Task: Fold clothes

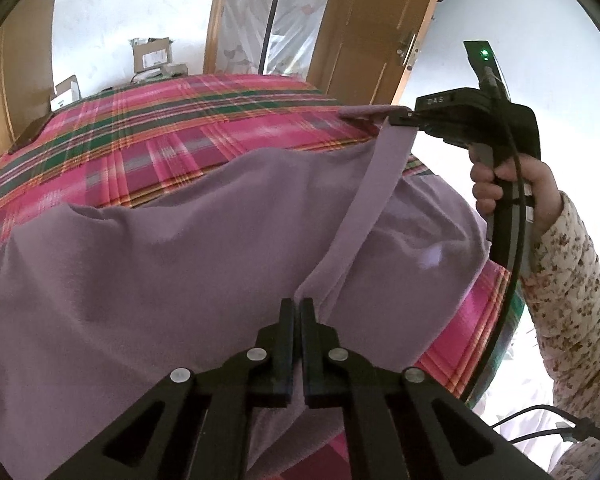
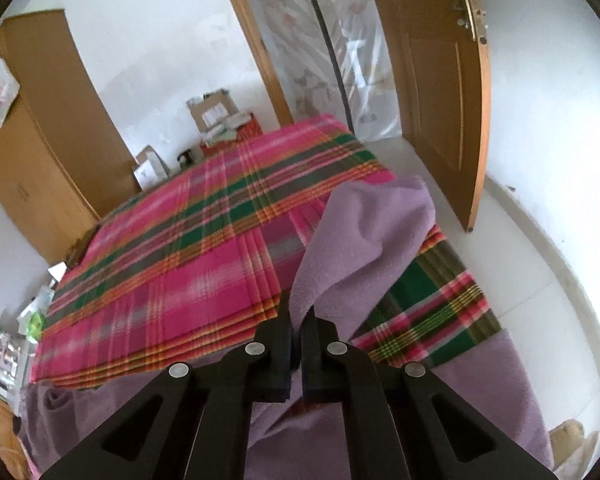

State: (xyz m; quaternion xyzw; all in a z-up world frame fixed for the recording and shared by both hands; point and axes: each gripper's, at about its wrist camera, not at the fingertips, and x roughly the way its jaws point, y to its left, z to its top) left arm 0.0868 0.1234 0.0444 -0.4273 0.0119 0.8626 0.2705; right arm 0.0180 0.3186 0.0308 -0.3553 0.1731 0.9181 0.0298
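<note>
A lilac fleece garment [image 1: 160, 248] lies spread over a bed with a pink and green plaid cover [image 1: 148, 128]. My left gripper [image 1: 298, 308] is shut on the garment's near edge, where a taut hem band [image 1: 372, 192] begins. The band runs up to my right gripper [image 1: 400, 118], which is shut on its far end at the bed's right side. In the right wrist view my right gripper [image 2: 299, 312] pinches a raised fold of the garment [image 2: 364, 240] above the plaid cover [image 2: 172, 264]. More lilac cloth hangs below it.
A wooden wardrobe [image 2: 40, 132] stands at the left. An open wooden door [image 2: 440, 80] is at the right, with a plastic-covered doorway beside it. Cardboard boxes [image 2: 212, 110] sit against the far wall. The person's floral sleeve [image 1: 572, 300] is at the right.
</note>
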